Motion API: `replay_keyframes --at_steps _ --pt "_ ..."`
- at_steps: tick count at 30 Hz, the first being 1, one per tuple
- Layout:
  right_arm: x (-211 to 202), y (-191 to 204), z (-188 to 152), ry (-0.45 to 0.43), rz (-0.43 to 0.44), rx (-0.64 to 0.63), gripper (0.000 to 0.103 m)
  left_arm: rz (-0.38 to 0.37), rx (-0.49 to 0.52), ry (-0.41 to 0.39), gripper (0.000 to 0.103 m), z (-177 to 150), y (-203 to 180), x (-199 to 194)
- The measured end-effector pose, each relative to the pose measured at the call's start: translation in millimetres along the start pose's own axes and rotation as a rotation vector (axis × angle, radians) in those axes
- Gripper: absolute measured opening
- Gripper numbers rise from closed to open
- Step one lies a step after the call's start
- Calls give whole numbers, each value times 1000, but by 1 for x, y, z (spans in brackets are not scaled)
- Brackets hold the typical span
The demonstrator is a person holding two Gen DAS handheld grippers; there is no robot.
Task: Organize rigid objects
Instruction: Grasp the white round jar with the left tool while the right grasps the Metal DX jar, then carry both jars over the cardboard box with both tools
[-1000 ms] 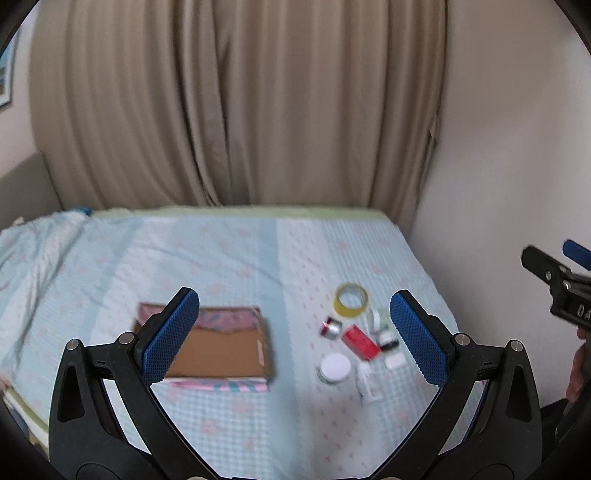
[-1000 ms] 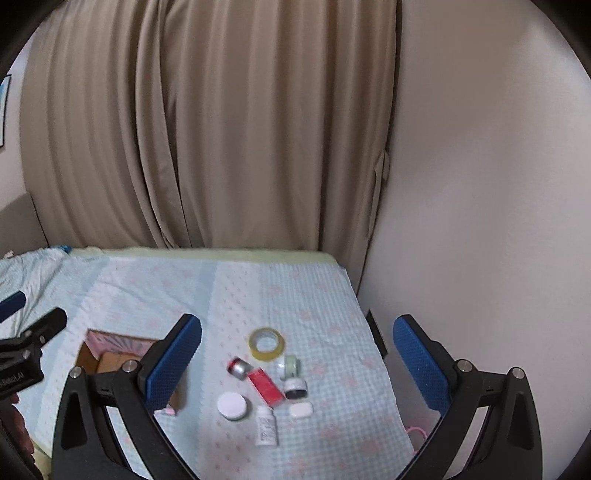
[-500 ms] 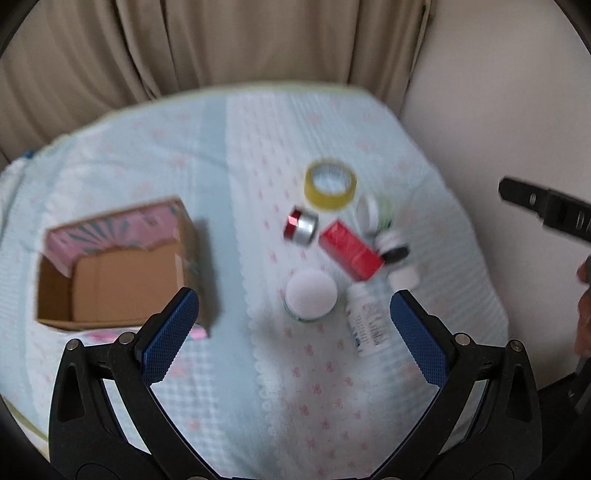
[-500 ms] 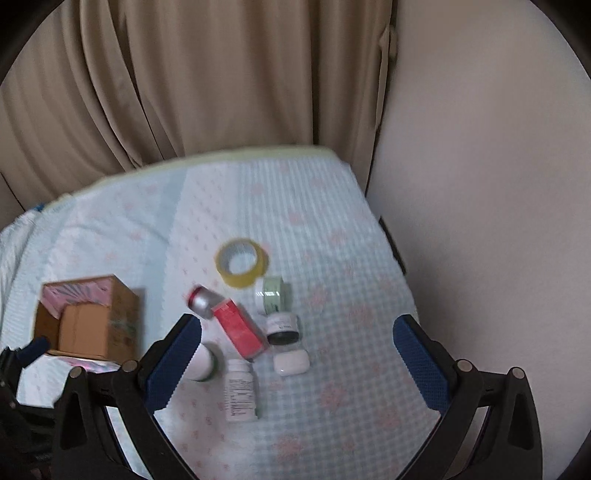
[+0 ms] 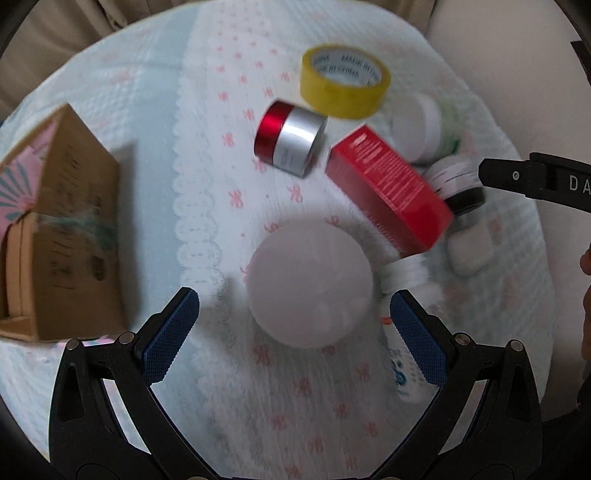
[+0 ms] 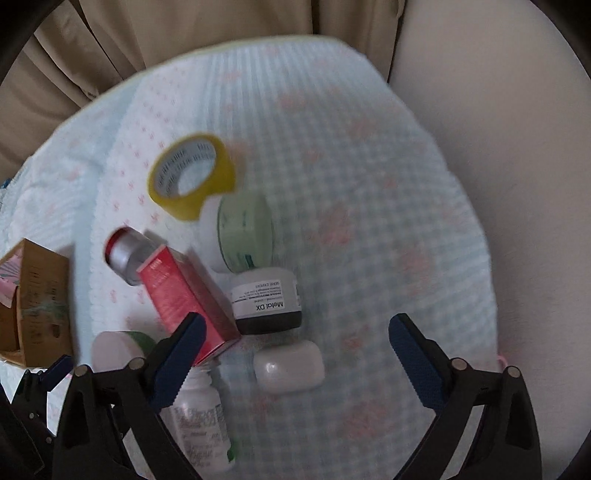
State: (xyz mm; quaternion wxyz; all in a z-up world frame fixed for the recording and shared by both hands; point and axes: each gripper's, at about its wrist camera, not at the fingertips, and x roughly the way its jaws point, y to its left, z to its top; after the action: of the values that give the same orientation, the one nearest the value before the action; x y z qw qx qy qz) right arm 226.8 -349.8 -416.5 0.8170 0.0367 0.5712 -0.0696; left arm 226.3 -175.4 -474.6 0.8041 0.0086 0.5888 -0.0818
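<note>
White-lidded round jar (image 5: 309, 282) upright on the bed (image 5: 207, 192), directly ahead of the left gripper (image 5: 293, 332) and framed between its blue pads, both pads clear of the lid; jaws spread wide, holding nothing. Just right of that jar, a white pill bottle (image 5: 404, 354) lying on its side, partly behind the right-hand pad. Beyond, a red carton (image 5: 388, 184) lying diagonally, its near end touching or almost touching the bottle's cap. Left of the carton's far end, a red-and-silver jar (image 5: 290, 138) on its side; behind that, a yellow tape roll (image 5: 345, 81). To the carton's right, a pale green jar with white lid (image 6: 242, 230) tipped over, a grey-and-black jar (image 6: 266, 301) labelled Metal DX standing inverted, and a small white rounded case (image 6: 288, 365) nearest the right gripper (image 6: 293, 363). Right gripper likewise fully apart, empty, hovering over the case and the bottle. Far left on the bed, well apart from the cluster, an open cardboard box (image 5: 62, 229) with pink patterned flaps. Beige curtain (image 6: 184, 33) behind the bed, plain wall (image 6: 498, 110) along its right side
</note>
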Motion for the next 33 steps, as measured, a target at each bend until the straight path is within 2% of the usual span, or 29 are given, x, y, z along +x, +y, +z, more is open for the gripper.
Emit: replay_keyframes --at_steps 2,4,8,11,13,15,22,27,33 --pt "13 3 1 20 6 -4 93 3 -5 14 95 -1 0 9" --pt "25 6 3 47 16 -12 81 2 -13 26 94 -1 2 15" --pt "43 8 6 80 23 -11 75 -3 -18 39 89 1 4 25" --pt "50 11 7 96 39 -15 72 -19 -10 57 81 3 1 34" --pt "57 16 8 117 56 -25 62 -37 -11 70 71 2 -1 41" --pt "63 17 9 133 89 -16 53 -28 0 61 71 2 -3 42" --pt "66 23 11 135 90 -3 53 -39 -4 45 70 -1 -4 37" --pt "55 16 5 116 95 21 53 -38 -12 6 70 3 5 22" --pt "18 14 0 48 107 35 53 -46 -33 -82 70 6 16 -23"
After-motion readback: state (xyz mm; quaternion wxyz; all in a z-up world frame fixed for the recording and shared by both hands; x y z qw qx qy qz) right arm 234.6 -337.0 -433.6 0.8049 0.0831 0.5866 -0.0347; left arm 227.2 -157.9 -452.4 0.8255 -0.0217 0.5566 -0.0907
